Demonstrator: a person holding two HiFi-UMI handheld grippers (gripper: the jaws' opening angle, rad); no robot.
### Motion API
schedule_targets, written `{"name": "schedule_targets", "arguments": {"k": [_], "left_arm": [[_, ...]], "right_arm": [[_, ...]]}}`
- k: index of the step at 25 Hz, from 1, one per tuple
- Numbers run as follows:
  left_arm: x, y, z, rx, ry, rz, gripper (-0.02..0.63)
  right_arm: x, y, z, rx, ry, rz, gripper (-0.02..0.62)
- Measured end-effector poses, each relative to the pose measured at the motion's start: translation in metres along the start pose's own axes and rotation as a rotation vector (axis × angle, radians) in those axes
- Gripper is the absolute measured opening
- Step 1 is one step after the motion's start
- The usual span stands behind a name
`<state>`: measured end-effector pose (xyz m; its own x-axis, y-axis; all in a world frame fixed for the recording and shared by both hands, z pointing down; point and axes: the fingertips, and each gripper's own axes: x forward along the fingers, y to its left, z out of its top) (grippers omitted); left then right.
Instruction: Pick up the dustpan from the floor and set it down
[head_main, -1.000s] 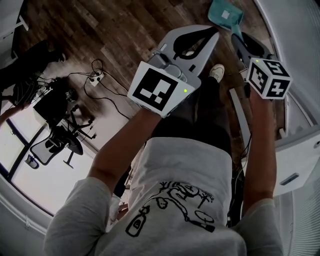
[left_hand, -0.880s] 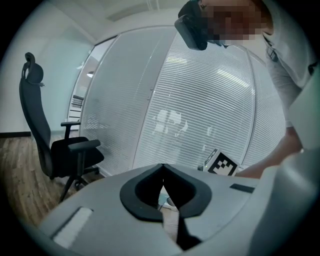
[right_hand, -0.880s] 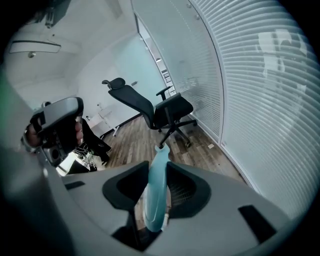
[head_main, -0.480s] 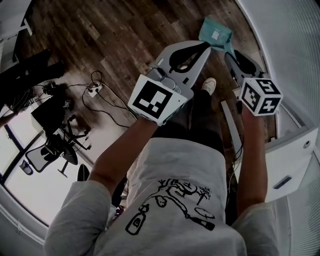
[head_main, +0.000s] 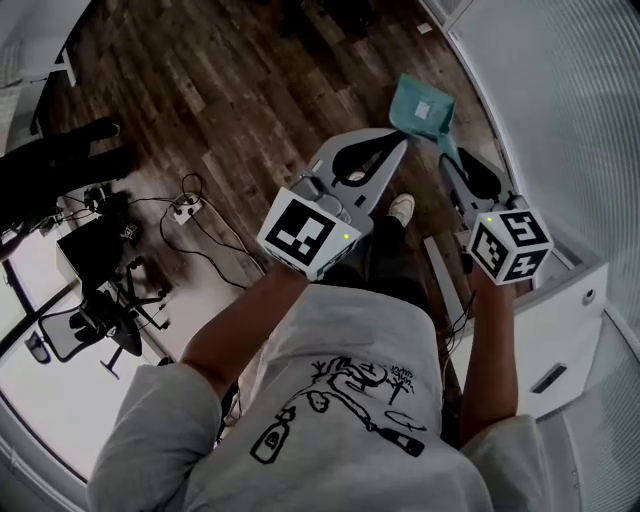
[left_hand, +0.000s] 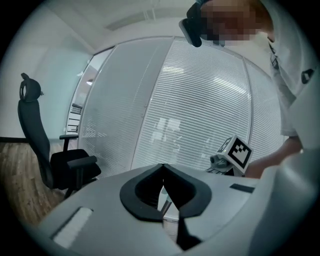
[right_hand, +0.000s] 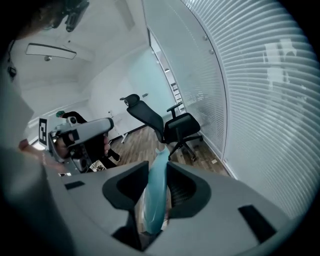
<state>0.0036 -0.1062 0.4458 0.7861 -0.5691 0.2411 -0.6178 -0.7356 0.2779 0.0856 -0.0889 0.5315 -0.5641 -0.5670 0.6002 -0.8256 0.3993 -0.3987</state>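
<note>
The teal dustpan (head_main: 421, 104) hangs above the wooden floor, its pan toward the top of the head view. Its handle (right_hand: 156, 192) runs between the jaws of my right gripper (head_main: 447, 157), which is shut on it; the handle's tip sticks out past the jaws of the right gripper (right_hand: 158, 169) in the right gripper view. My left gripper (head_main: 402, 145) is held just left of the dustpan, apart from it. In the left gripper view the left gripper (left_hand: 162, 165) has its jaw tips meeting, with nothing between them.
A glass wall with blinds (head_main: 560, 110) curves along the right. A white cabinet (head_main: 565, 335) stands by my right arm. Cables and a power strip (head_main: 185, 208) lie on the floor at left. Office chairs (right_hand: 172, 125) (left_hand: 55, 160) stand nearby. My shoe (head_main: 401, 208) shows below the grippers.
Both grippers have risen, the right one carrying the dustpan up off the floor. The floor now looks farther away in the head view.
</note>
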Motion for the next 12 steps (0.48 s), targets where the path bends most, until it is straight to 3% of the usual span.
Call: {"name": "schedule_targets", "arguments": {"k": [12], "left_arm": [[-0.017, -0.035, 0.066, 0.032, -0.072, -0.026, 0.002]], "right_arm": [[-0.073, 0.036, 0.067, -0.055, -0.096, 0.009, 0.106]]}}
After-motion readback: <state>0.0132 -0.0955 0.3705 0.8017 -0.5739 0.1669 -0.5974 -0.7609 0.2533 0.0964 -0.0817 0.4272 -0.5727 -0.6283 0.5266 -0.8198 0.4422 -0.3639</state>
